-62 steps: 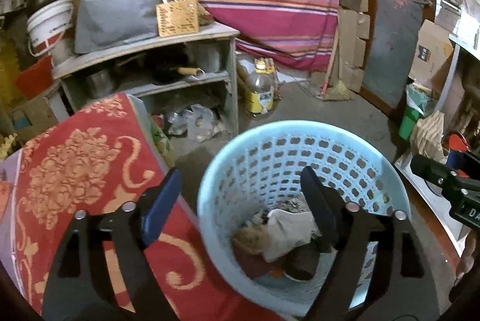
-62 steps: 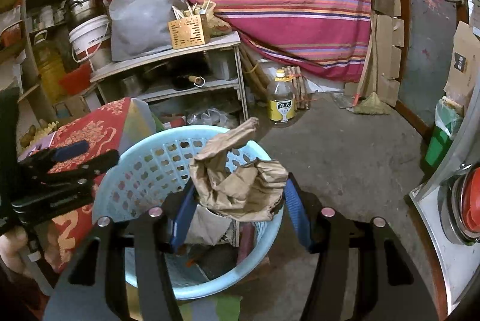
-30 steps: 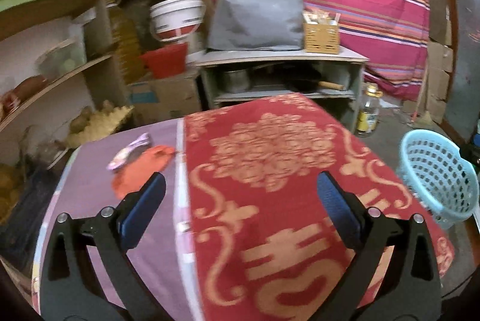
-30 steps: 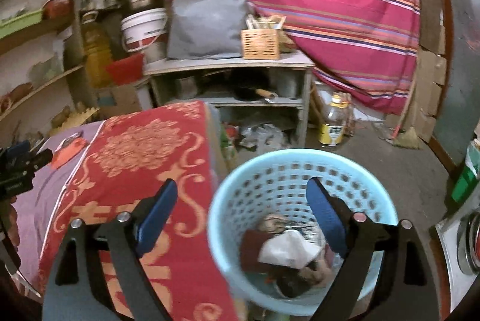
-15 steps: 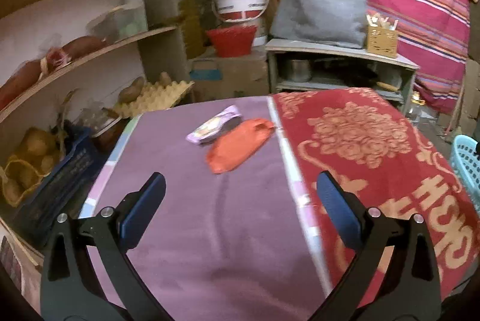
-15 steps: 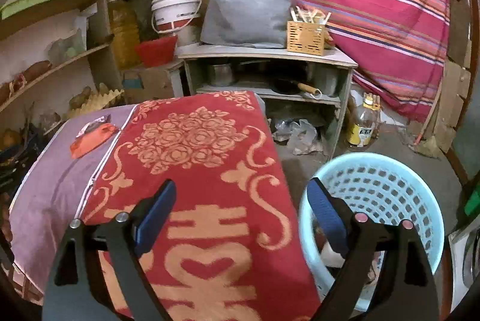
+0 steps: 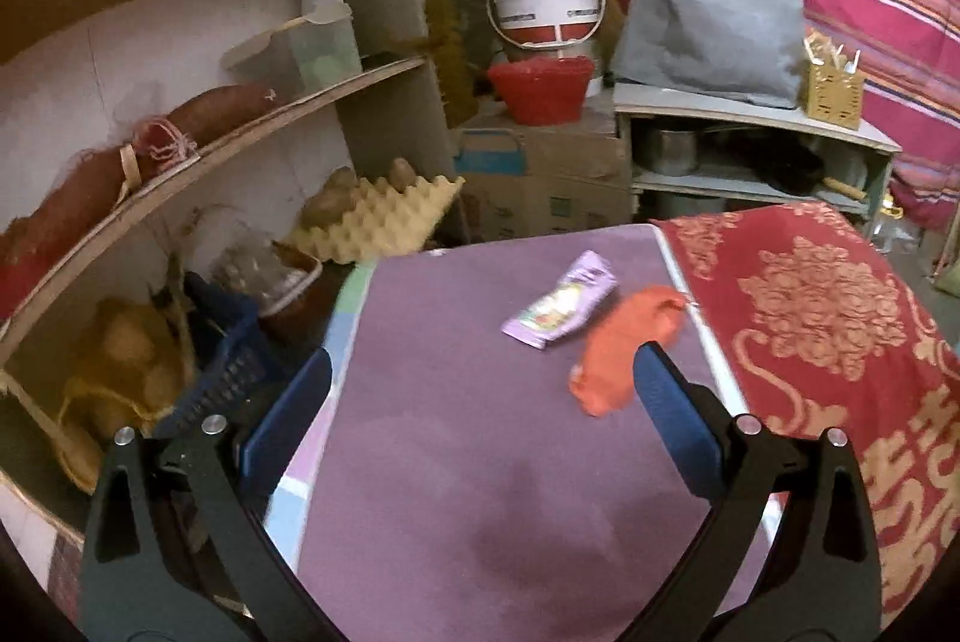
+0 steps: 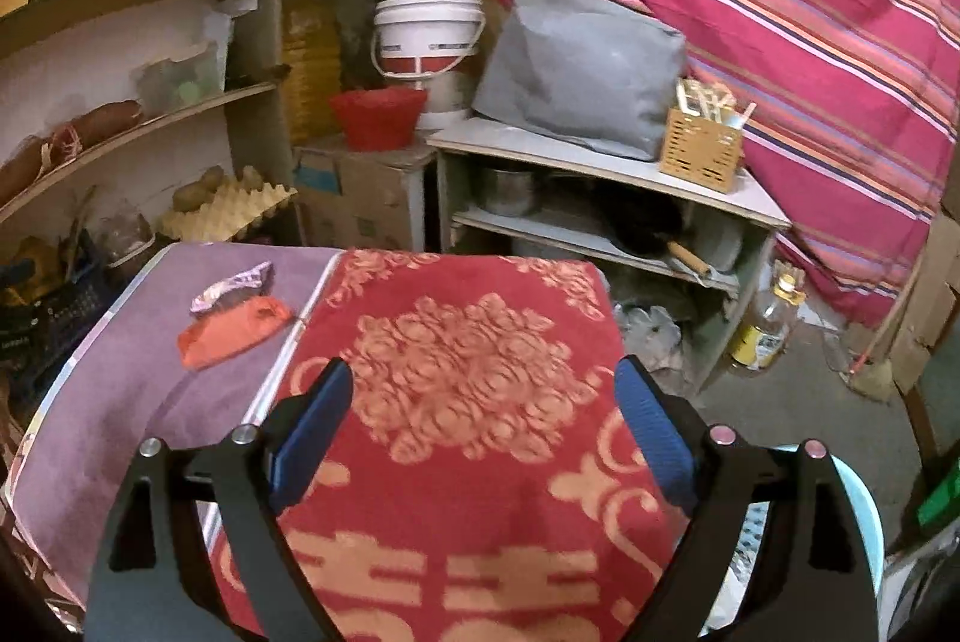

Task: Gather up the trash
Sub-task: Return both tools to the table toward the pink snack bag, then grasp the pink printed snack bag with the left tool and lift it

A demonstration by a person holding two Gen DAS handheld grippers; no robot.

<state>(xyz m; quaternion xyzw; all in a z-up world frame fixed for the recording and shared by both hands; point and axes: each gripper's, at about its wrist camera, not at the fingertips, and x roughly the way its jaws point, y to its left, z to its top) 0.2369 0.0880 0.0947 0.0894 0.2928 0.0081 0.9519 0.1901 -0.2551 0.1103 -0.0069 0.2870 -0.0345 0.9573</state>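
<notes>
An orange wrapper (image 7: pixel 618 348) and a purple snack packet (image 7: pixel 561 307) lie side by side on the purple cloth (image 7: pixel 456 438) of the table. My left gripper (image 7: pixel 480 426) is open and empty, just short of them, its right finger beside the orange wrapper. In the right wrist view the orange wrapper (image 8: pixel 231 330) and purple packet (image 8: pixel 231 288) lie far left. My right gripper (image 8: pixel 483 429) is open and empty above the red patterned cloth (image 8: pixel 474 372). The blue trash basket's rim (image 8: pixel 861 516) shows at the lower right.
Wooden shelves (image 7: pixel 240 126) with an egg tray (image 7: pixel 384 216) and a dark blue crate (image 7: pixel 222 372) stand left of the table. Behind it are a red bowl (image 8: pixel 378 117), a white bucket (image 8: pixel 429 36) and a low grey shelf (image 8: pixel 600 174). An oil bottle (image 8: pixel 765 324) stands on the floor.
Both grippers swung left, away from the blue basket and over the table. The right gripper dropped the brown paper trash into the basket and is open. The left gripper has neared the two wrappers.
</notes>
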